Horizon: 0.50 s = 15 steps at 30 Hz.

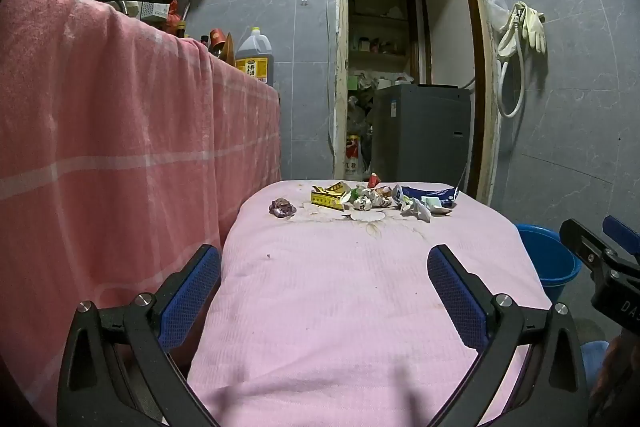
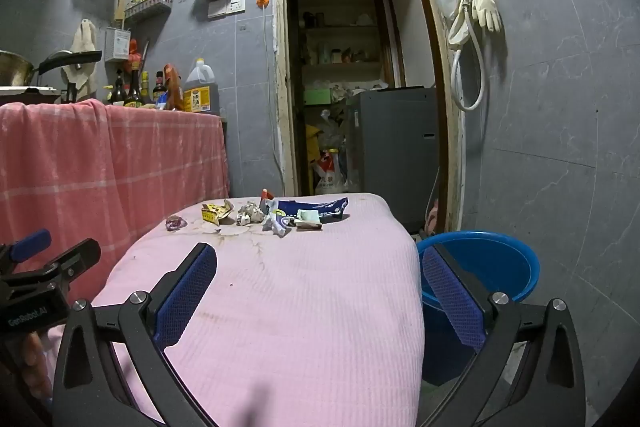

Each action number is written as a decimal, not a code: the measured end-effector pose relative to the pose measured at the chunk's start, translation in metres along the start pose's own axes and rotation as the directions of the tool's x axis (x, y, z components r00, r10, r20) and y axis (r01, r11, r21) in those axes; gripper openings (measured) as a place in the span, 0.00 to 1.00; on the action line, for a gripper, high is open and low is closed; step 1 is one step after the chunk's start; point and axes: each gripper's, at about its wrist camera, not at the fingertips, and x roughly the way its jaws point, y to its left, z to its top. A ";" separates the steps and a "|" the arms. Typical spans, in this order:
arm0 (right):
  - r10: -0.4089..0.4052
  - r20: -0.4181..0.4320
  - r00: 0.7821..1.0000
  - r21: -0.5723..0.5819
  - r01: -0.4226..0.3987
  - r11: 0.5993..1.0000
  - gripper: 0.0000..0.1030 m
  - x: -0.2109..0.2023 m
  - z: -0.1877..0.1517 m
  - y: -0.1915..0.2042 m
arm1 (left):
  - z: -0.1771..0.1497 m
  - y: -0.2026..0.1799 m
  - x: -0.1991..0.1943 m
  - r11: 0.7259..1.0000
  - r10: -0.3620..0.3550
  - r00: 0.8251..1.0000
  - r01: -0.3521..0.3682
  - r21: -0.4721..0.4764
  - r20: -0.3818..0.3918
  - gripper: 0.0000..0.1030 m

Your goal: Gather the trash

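While held level above the near end of the pink-covered table (image 1: pixel 340 307), left gripper (image 1: pixel 324 291) found with jaws spread to full width, blue pads apart, nothing between them. Right gripper (image 2: pixel 320 291) likewise fully spread and empty, over the table's right near edge. Trash noted in a row along the far end of the table, well apart from both tools: purple wrapper (image 1: pixel 282 207) at the left end, yellow carton (image 1: pixel 328 198) next, crumpled paper (image 1: pixel 370 201) at centre, torn blue packet (image 1: pixel 430 195) at the right, small white and green scraps (image 1: pixel 418 209) just in front of it. Blue bucket (image 2: pixel 492 267) standing on the floor just beside the table's right edge, partly behind the right finger of the right gripper. Pink checked cloth (image 1: pixel 112 147) draped over the counter at left. Open doorway (image 1: pixel 400 67) beyond the table.
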 end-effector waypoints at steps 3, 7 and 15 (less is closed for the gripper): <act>0.000 0.001 1.000 -0.001 0.000 1.000 1.00 0.000 0.000 0.000 | 0.000 0.000 0.000 1.000 0.000 1.000 0.000 0.000 0.001 0.99; 0.000 -0.003 1.000 0.002 0.000 1.000 1.00 0.001 -0.001 0.000 | 0.000 0.001 -0.001 1.000 -0.001 1.000 0.001 -0.003 0.001 0.99; 0.000 -0.004 1.000 0.003 0.000 1.000 1.00 0.000 -0.001 0.000 | 0.000 0.000 0.000 1.000 0.000 1.000 0.000 0.001 0.001 0.99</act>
